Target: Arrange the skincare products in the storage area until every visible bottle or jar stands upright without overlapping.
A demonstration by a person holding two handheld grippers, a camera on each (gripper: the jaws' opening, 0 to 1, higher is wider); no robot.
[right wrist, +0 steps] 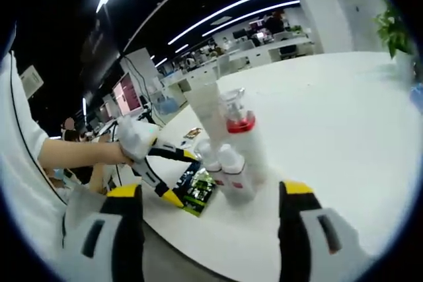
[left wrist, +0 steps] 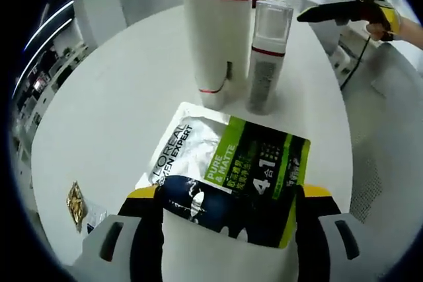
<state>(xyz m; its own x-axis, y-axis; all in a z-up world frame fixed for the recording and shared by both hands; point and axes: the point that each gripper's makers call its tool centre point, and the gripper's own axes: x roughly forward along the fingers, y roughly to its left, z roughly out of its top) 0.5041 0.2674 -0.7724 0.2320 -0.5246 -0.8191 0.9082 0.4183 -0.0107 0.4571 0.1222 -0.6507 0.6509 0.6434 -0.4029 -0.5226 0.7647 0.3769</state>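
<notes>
holding a glossy l'oréal men expert sachet [left wrist: 228, 176] flat over the round white table [left wrist: 99, 117], the left gripper [left wrist: 228, 219] has its yellow-tipped jaws clamped on the packet's dark lower edge at 6 o'clock in the left gripper view. that view reads the print: silver panel, green "pure & matte" band, black corner. beyond it at 12 o'clock stand a tall white tube [left wrist: 206, 31] on its cap, a red-collared pump bottle [left wrist: 235, 18] just behind it, and a clear-capped foam bottle [left wrist: 266, 54] just beside them, all upright. a small gold foil wrapper [left wrist: 76, 203] lies at 8 o'clock, well apart. the right gripper [left wrist: 330, 12] shows at 1 o'clock, held over the far table edge.

the right gripper view gives the other side: its own jaws [right wrist: 208, 212] stand wide apart with nothing between them, the bottle cluster [right wrist: 228, 143] upright at centre, the sachet [right wrist: 195, 189] at 7 o'clock partly hidden by the left gripper [right wrist: 162, 179], gripped by a hand [right wrist: 132, 138]. an office with ceiling light strips lies behind.
</notes>
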